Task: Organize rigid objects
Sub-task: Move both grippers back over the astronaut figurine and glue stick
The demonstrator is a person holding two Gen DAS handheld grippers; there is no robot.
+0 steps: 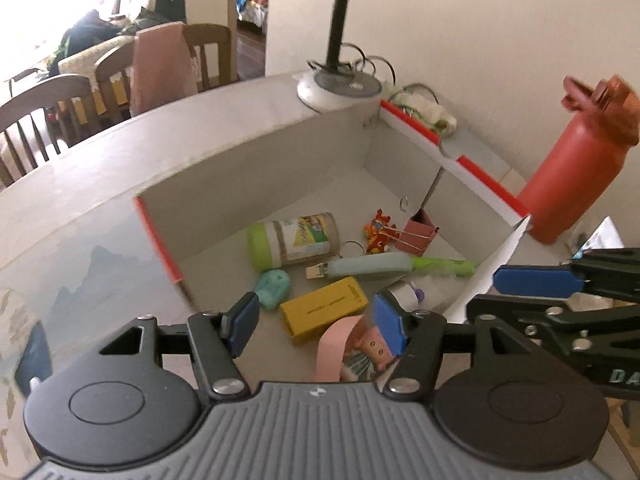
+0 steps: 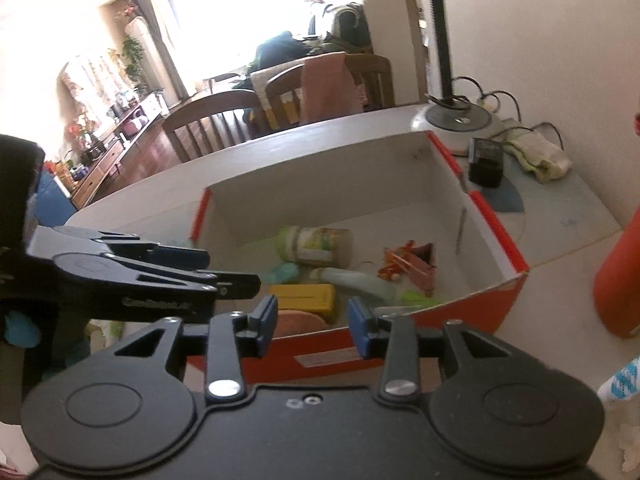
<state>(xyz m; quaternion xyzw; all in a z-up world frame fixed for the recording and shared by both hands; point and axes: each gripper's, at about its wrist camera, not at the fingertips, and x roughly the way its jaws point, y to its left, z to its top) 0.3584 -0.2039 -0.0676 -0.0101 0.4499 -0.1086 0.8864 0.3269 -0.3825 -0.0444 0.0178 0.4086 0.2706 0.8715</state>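
A cardboard box [image 1: 280,160] with red edges stands on the table and holds several small things. Among them are a green-lidded jar [image 1: 294,240], a yellow carton [image 1: 324,306], a teal piece [image 1: 274,288], a pink binder clip [image 1: 418,232], an orange toy [image 1: 378,232] and a small doll [image 1: 370,350] on a pink ribbon. My left gripper [image 1: 316,320] hangs open over the near end of the box, with the carton and doll below its pads and nothing gripped. My right gripper [image 2: 314,324] is open above the box's near red wall [image 2: 400,344], empty. Its fingers [image 1: 536,285] show at the right of the left wrist view.
A red bottle [image 1: 572,168] stands just right of the box. Behind the box sit a lamp base [image 1: 340,88] with cables, a black adapter [image 2: 486,162] and a folded cloth [image 2: 536,156]. Wooden chairs [image 1: 52,108] line the table's far side.
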